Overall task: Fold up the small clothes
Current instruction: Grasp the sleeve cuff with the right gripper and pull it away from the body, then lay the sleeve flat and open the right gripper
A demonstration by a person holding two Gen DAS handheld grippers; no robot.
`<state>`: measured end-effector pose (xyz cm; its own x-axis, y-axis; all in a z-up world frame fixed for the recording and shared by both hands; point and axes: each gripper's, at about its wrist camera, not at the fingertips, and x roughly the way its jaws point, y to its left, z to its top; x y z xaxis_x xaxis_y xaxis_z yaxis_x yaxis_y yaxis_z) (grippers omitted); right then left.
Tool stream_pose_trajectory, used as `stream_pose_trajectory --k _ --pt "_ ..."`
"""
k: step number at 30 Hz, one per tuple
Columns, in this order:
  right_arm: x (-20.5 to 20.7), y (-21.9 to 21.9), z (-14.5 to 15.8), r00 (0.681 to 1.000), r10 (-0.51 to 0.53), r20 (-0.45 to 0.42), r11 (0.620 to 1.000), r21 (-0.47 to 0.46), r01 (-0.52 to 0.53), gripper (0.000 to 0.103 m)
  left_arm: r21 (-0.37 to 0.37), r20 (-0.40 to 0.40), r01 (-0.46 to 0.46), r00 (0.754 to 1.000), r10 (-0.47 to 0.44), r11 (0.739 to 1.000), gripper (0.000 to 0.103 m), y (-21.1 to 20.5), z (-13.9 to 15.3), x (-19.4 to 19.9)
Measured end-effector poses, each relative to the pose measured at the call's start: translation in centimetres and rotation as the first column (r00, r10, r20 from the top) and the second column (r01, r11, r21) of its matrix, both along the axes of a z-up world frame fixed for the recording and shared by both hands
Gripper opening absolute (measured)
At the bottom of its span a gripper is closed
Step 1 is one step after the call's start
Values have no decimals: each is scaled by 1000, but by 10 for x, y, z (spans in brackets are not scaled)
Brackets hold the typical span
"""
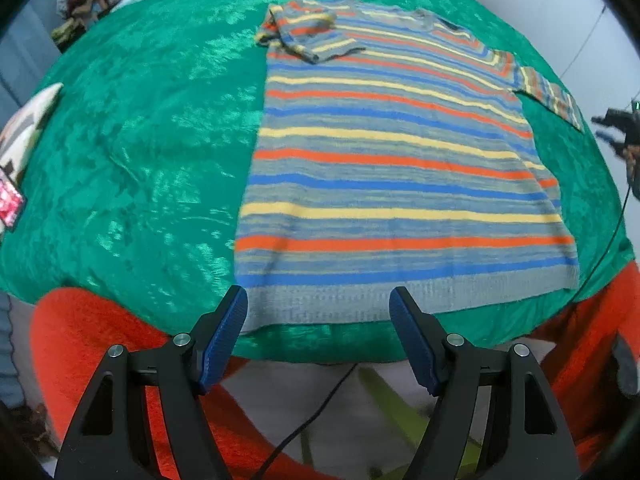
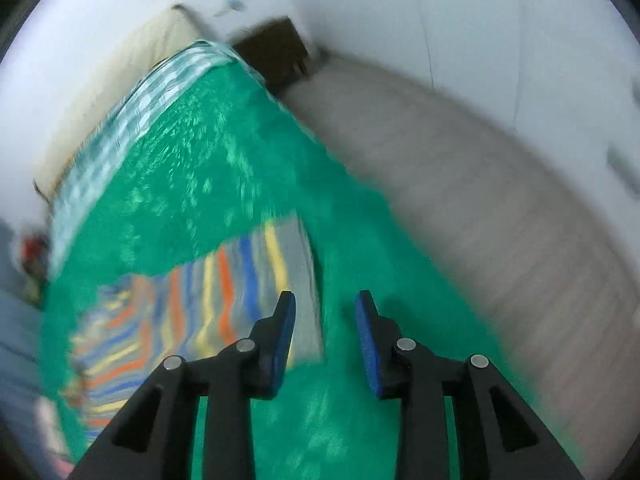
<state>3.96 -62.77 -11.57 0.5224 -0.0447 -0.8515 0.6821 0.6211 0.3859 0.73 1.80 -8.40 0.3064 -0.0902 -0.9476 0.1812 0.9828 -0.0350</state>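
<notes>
A striped knit shirt (image 1: pixel 392 168) in grey, blue, yellow and orange lies flat on a green velvet cover (image 1: pixel 140 152). Its left sleeve (image 1: pixel 304 32) is folded in over the chest; its right sleeve (image 1: pixel 552 96) lies spread out. My left gripper (image 1: pixel 318 300) is open and empty, just at the shirt's grey hem near its left corner. My right gripper (image 2: pixel 326 300) is open and empty, hovering above the spread sleeve (image 2: pixel 248 280) and the green cover (image 2: pixel 224 152); this view is motion-blurred. The right gripper also shows at the far right of the left wrist view (image 1: pixel 616 128).
An orange blanket (image 1: pixel 80 340) hangs below the cover's near edge. A pile of toys (image 1: pixel 84 0) sits at the far left. A pillow (image 1: pixel 24 128) lies at the left edge. Grey floor (image 2: pixel 480 200) runs along the bed's right side. A dark box (image 2: pixel 276 52) stands by the wall.
</notes>
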Motion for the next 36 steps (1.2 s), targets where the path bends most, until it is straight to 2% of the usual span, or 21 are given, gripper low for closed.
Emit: stream_pose_trajectory --k 2,4,7,8,9,11,14,16,20,22,24,25,26,27,31,36 --pt "-7 8 -25 1000 -14 13 987 159 12 32 -11 -6 13 1000 -13 1000 76 -6 0 2" --pt "-5 16 -50 997 -46 56 964 265 30 32 -6 10 32 999 -32 999 76 -13 4 4" --pt "0 12 -70 970 -173 169 948 297 117 27 14 38 33 999 -33 999 76 -14 12 1" --pt "0 10 -74 957 -210 200 939 312 141 10 18 49 24 998 -25 1000 76 -11 15 0" --pt "-1 11 -74 954 -220 204 939 308 151 5 20 56 13 998 -15 1000 76 -8 17 -2" --pt "6 14 -61 978 -166 128 980 133 148 4 22 56 -8 998 6 1000 76 0 16 -3" --pt "21 18 -45 996 -87 7 992 -91 87 4 12 23 -36 999 36 999 76 9 6 -3" --pt "32 23 -41 998 -42 -48 985 -167 34 4 8 1 -44 999 44 999 75 11 1 -1" --pt "31 19 -33 995 -2 -97 977 -213 -19 5 17 12 -25 1000 25 1000 75 8 1 -1" --pt "28 17 -33 996 9 -90 980 -197 -27 8 22 10 -12 1000 12 1000 76 7 0 -2" --pt "19 18 -30 997 22 -68 984 -177 -34 29 31 5 -10 1000 10 999 76 8 -1 -5" --pt "11 21 -28 998 23 -62 986 -166 -33 36 32 6 -12 1000 12 999 76 10 -1 -7" --pt "5 24 -26 998 25 -53 987 -159 -33 49 31 7 -18 1000 18 999 77 12 -1 -8" --pt "-1 29 -21 998 28 -52 986 -166 -36 56 29 7 -24 1000 24 999 78 14 0 -8" --pt "-33 65 -1 990 95 -102 961 -249 -118 60 2 27 -56 998 56 998 83 23 7 -9" --pt "-84 126 4 967 229 -114 946 -206 -249 63 -36 93 -62 994 65 997 89 27 24 0"
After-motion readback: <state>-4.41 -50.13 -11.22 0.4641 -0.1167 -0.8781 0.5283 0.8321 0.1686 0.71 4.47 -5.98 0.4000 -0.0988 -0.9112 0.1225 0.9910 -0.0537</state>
